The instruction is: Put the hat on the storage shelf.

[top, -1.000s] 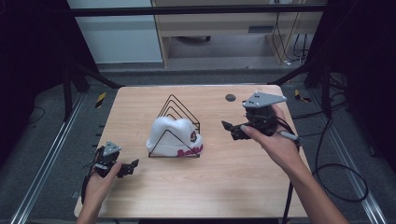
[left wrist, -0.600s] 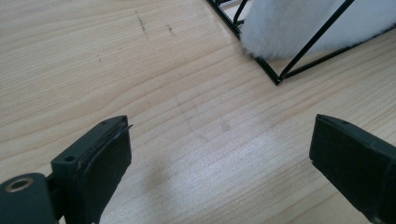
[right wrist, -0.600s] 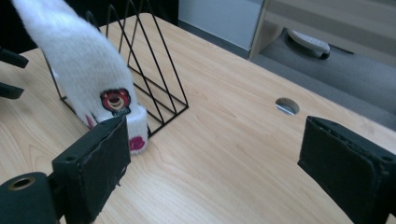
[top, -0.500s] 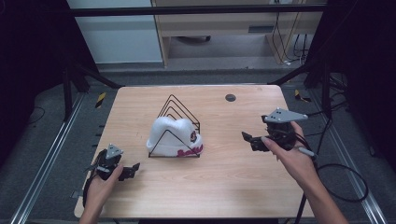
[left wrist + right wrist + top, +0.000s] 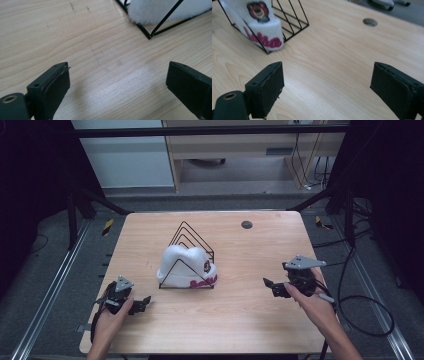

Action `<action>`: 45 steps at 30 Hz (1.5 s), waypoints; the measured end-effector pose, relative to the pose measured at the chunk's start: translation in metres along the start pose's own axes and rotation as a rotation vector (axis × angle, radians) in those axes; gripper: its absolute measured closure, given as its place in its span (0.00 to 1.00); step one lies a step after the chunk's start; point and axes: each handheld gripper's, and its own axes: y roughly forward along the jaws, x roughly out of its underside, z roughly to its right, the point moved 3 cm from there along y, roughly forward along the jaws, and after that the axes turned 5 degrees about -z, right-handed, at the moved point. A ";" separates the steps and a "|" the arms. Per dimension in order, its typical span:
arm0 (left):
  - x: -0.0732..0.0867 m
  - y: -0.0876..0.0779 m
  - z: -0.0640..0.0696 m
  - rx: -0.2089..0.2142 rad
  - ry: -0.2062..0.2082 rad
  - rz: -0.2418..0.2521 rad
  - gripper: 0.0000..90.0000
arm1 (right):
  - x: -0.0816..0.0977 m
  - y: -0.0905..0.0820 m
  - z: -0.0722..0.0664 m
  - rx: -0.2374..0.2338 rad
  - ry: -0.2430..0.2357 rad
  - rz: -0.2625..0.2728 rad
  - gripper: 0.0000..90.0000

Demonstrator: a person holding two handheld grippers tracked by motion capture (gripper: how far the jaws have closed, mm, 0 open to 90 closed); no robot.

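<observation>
A white knit hat [image 5: 186, 265] with pink lettering and a bear patch sits slotted in a black wire rack [image 5: 192, 232] at the middle of the wooden table [image 5: 240, 325]. My left gripper [image 5: 142, 302] rests low at the front left, open and empty, pointing toward the rack's near corner [image 5: 150, 36] and the hat's fuzzy edge [image 5: 160, 10]. My right gripper [image 5: 270, 287] hovers low at the right, aimed left at the hat [image 5: 265, 35] and the rack [image 5: 294, 15]. Its jaws have just been closing slightly but stand wide apart with nothing between them.
A round cable hole [image 5: 246, 224] lies near the table's far edge. Cables trail off the right side over the floor. Dark frame bars stand around the table. Bare wood lies between each gripper and the rack.
My right gripper has dropped from beside the rack's upper right down and toward the front right, close to the tabletop. The left gripper has barely shifted. The hat stays in the rack.
</observation>
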 end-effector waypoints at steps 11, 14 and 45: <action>0.004 0.008 -0.001 0.006 -0.005 -0.010 0.04 | 0.053 0.046 -0.005 -0.024 0.074 -0.118 0.13; 0.003 0.011 -0.002 0.015 -0.019 -0.002 0.04 | 0.057 0.052 -0.003 -0.008 0.094 -0.126 0.13; 0.001 0.015 -0.003 0.021 -0.027 -0.002 0.00 | 0.076 0.079 0.004 0.150 0.159 -0.157 0.10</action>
